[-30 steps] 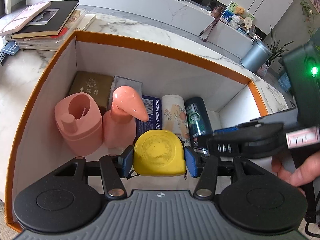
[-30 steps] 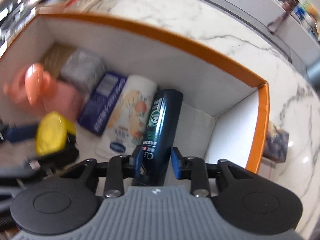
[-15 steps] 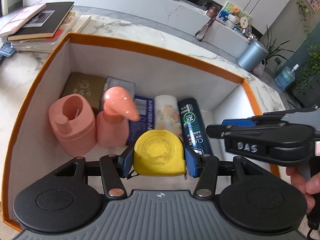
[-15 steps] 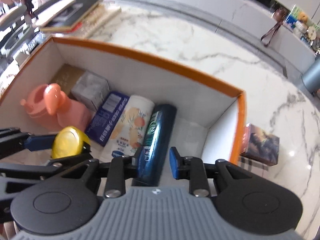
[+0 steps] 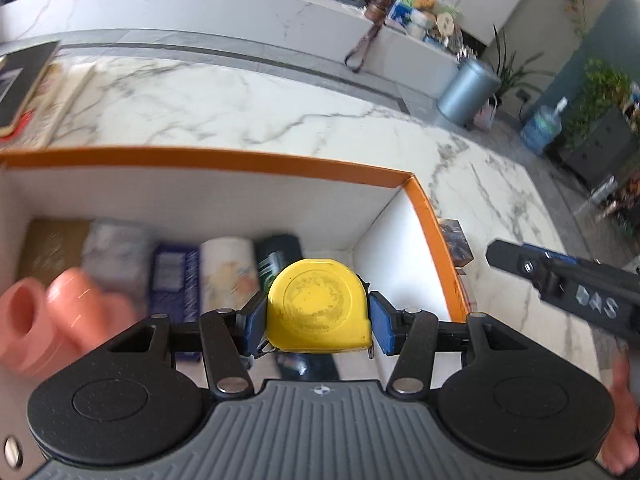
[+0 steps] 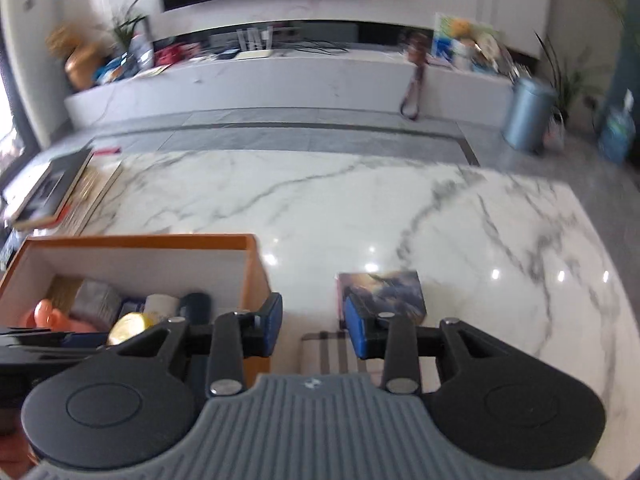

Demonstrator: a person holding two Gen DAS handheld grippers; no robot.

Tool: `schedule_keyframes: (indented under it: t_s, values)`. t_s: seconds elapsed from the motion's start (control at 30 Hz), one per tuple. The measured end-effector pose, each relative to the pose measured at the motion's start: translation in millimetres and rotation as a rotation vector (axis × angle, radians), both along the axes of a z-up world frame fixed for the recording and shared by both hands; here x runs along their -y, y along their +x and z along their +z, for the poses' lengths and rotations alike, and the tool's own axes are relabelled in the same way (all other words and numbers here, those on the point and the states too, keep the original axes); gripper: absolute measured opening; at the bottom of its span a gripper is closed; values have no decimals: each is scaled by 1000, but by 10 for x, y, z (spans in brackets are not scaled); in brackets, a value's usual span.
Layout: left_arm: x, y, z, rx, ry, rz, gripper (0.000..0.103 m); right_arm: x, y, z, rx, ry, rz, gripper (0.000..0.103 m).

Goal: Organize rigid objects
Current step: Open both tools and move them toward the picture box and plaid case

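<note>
My left gripper [image 5: 318,322] is shut on a yellow tape measure [image 5: 319,306] and holds it over the right part of the orange-rimmed box [image 5: 224,162]. In the box lie pink containers [image 5: 60,316], a blue carton [image 5: 174,284], a floral tube [image 5: 228,270] and a dark bottle [image 5: 276,254]. My right gripper [image 6: 313,330] is open and empty, outside the box [image 6: 256,276] to its right, above the marble table. A small dark picture box [image 6: 382,290] lies just beyond its right finger, with a striped box [image 6: 340,352] beneath the gripper. The tape measure also shows in the right wrist view [image 6: 128,326].
Books [image 5: 24,88] are stacked at the table's far left; they also show in the right wrist view [image 6: 56,188]. The marble table [image 6: 360,208] stretches ahead and right. A metal bin [image 6: 528,114] and a water jug [image 6: 618,132] stand on the floor beyond.
My right gripper has let go of the dark bottle, pulled up and right out of the box, and opened. My left gripper has shifted right with the tape measure.
</note>
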State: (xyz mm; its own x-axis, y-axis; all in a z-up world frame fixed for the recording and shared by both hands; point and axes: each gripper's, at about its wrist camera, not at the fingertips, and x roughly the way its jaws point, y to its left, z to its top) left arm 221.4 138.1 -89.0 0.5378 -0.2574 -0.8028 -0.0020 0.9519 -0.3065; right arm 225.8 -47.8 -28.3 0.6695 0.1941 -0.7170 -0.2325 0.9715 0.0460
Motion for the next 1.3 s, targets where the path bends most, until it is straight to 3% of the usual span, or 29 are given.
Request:
schedule_keyframes:
  t_s: [0.23, 0.33, 0.47, 0.6, 0.8, 1.1, 1.3]
  values:
    - [257, 350, -178, -19, 48, -112, 61, 112, 127, -218, -25, 52, -7, 36]
    - [275, 416, -221, -24, 32, -151, 61, 186, 189, -288, -43, 73, -14, 37]
    - [274, 505, -238, -22, 89, -158, 61, 252, 249, -381, -73, 99, -14, 37]
    - [282, 548, -248, -22, 57, -171, 60, 298, 278, -456, -95, 119, -16, 37]
    - [264, 558, -203, -24, 82, -133, 66, 353, 258, -478, -111, 133, -19, 37]
    - [291, 326, 138, 49, 97, -102, 68, 443, 178, -417, -101, 144, -34, 48]
    - [565, 117, 503, 158, 152, -205, 68, 591, 116, -398, -107, 162, -43, 52]
